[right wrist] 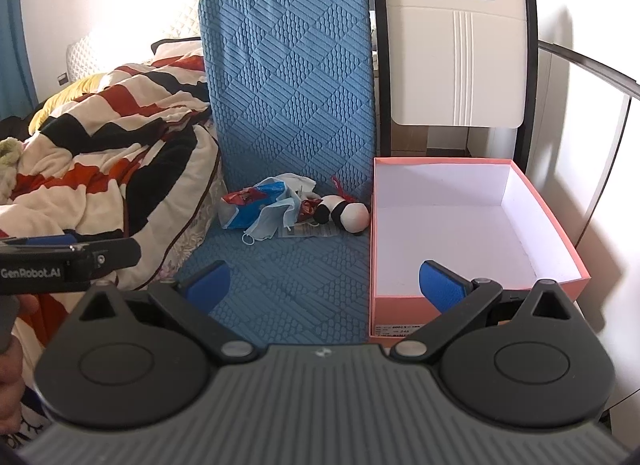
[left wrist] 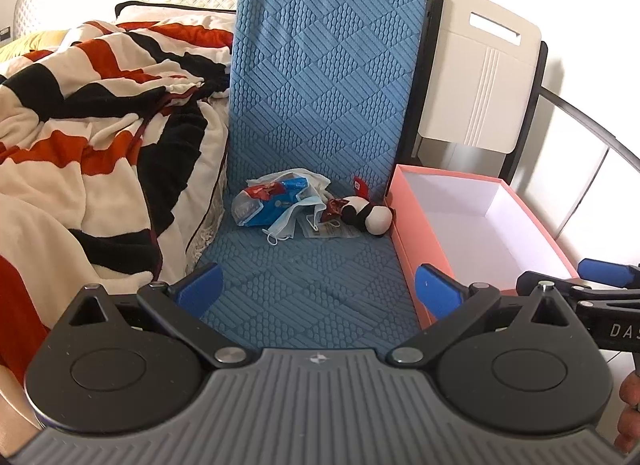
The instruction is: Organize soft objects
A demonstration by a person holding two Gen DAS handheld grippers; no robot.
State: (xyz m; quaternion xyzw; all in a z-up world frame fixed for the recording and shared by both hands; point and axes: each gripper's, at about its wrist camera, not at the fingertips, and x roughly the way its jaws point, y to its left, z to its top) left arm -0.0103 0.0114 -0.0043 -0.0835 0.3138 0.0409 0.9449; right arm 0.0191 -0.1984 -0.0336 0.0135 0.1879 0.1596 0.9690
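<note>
Basically I'm sitting at the start, holding the left gripper (left wrist: 318,291) and right gripper (right wrist: 324,285) both spread wide and empty, nothing boxed yet: the pink box (right wrist: 558,225) is lying bare on the right, while the plush toy (right wrist: 346,215), face mask (right wrist: 270,221) and wrappers (right wrist: 248,205) are piled at the far end of the blue cushion (right wrist: 288,277), left of it.

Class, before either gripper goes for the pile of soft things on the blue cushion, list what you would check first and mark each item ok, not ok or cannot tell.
1. Left gripper open and holding nothing: ok.
2. Right gripper open and holding nothing: ok.
3. Pink box has room inside: ok, nothing in it.
4. Plush toy unobstructed for a grasp: ok, it lies at the pile's box side.
5. Face mask free of the wrappers: not ok, they overlap.
6. Number of items in the pile: cannot tell.
</note>
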